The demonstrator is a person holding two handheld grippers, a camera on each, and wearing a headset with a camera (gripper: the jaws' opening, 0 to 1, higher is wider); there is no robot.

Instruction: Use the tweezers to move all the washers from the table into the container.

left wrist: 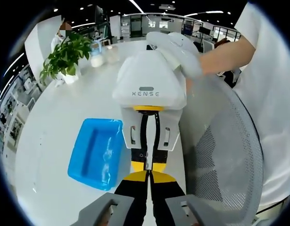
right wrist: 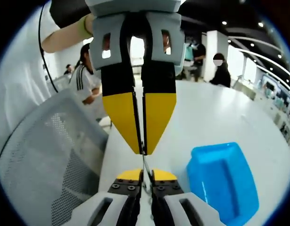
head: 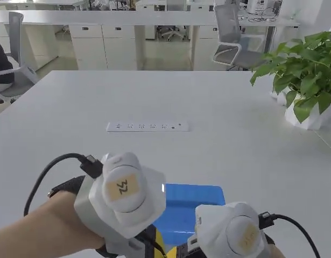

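In the head view the left tool [head: 152, 243] and the right tool [head: 189, 248] sit low over the near edge of the white surface [head: 219, 113], noses turned toward each other. The blue container [head: 193, 207] rests on the surface just beyond them. A power strip [head: 147, 127] lies farther out, and a potted plant [head: 302, 75] stands well off to the right.

In the left gripper view the right tool [left wrist: 145, 165] faces the camera tip to tip with the left tool's own jaws, both pairs drawn nearly together. The container [left wrist: 95, 153] lies open just beside them, and a mesh chair back [left wrist: 225, 155] is behind.

The right gripper view shows it best. The left tool [right wrist: 143, 149] comes down from the top with its yellow jaws pinched to a slit. A thin metal sliver, which I take for the tweezers [right wrist: 144, 162], runs from that point into the right tool's own narrow gap. Both tools seem clamped on it.

This reads as settling the hold on the tweezers between the two tools. To do it well:

- One tool should stay firm until the other has a square bite.
- The holding tool should squeeze across the two arms, back from the tips, so that closing it closes the tweezers.
- The tips should point down and forward.
- Twisting risks flicking the sliver off the near edge.
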